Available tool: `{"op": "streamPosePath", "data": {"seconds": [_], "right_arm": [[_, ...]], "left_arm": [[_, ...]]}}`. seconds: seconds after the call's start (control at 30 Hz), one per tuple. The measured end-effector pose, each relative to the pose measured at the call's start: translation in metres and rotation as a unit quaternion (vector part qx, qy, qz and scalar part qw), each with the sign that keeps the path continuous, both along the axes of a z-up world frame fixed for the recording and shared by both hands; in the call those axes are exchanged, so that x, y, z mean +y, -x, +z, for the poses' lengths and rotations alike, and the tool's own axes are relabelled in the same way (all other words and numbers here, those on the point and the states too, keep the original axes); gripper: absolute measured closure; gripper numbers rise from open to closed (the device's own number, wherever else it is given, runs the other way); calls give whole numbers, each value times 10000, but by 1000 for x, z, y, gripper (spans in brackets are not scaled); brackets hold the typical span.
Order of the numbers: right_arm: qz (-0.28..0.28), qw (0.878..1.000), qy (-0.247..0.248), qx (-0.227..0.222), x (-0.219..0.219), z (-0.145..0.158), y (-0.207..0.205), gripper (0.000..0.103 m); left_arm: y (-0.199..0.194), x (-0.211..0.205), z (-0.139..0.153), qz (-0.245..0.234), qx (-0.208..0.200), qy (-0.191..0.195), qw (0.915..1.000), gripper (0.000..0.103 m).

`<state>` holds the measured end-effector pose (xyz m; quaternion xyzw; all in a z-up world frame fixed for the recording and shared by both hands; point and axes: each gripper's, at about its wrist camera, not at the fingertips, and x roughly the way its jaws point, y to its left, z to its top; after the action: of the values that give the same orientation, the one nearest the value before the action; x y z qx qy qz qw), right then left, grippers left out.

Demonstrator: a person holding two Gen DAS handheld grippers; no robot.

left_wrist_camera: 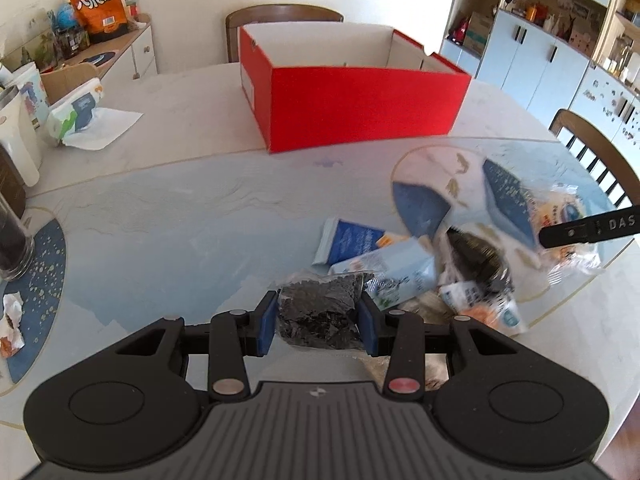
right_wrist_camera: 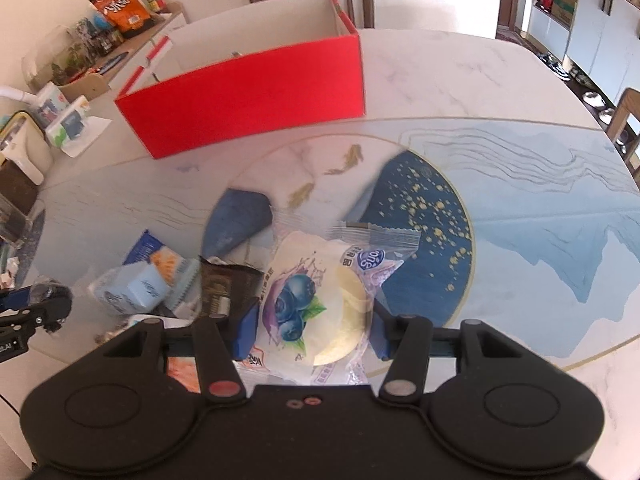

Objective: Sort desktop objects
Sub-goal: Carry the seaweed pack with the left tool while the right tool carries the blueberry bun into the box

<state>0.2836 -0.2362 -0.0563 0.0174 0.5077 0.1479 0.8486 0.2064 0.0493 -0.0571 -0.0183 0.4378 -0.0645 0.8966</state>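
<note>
Between your left gripper's (left_wrist_camera: 318,320) blue pads sits a clear packet of dark crumpled pieces (left_wrist_camera: 320,312), pinched from both sides, its bulk spilling forward past the fingertips. Your right gripper (right_wrist_camera: 314,330) is likewise closed on a round blueberry pastry in clear wrap (right_wrist_camera: 316,304), the crimped end of the wrap trailing out toward 1 o'clock. What the coming move turns on is the red box (left_wrist_camera: 360,96): from the left gripper it lies straight ahead at about 12 o'clock, well apart across bare tabletop, its long front wall running roughly crosswise to your fingers and its open top facing up. From the right gripper the same box (right_wrist_camera: 256,96) sits toward 11 o'clock, its near wall slanting up to the right. Neither hand looks clearly nearer; the left has the squarer line, I judge. Just beside the left gripper at 2 o'clock lies the remaining heap of blue-and-white packets (left_wrist_camera: 384,264) on the table mat (left_wrist_camera: 180,216), so lift clear before carrying forward.
</note>
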Motion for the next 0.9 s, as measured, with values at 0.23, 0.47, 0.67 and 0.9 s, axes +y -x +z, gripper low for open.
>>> {"op": "streamPosePath", "data": {"seconds": [0.23, 0.47, 0.67, 0.9], "right_arm": [[155, 9997, -184, -74, 7, 13, -2, 49], [321, 9990, -291, -149, 14, 30, -7, 49], [466, 9979, -320, -311, 14, 47, -24, 49], [769, 9949, -485, -441, 12, 70, -53, 49]], "left_arm": [[-11, -13, 11, -8, 32, 197, 9998, 63], [-28, -35, 23, -101, -38, 305, 9995, 63], [-49, -59, 42, -155, -238, 314, 9991, 63], [-80, -72, 66, -67, -432, 389, 9983, 63]]}}
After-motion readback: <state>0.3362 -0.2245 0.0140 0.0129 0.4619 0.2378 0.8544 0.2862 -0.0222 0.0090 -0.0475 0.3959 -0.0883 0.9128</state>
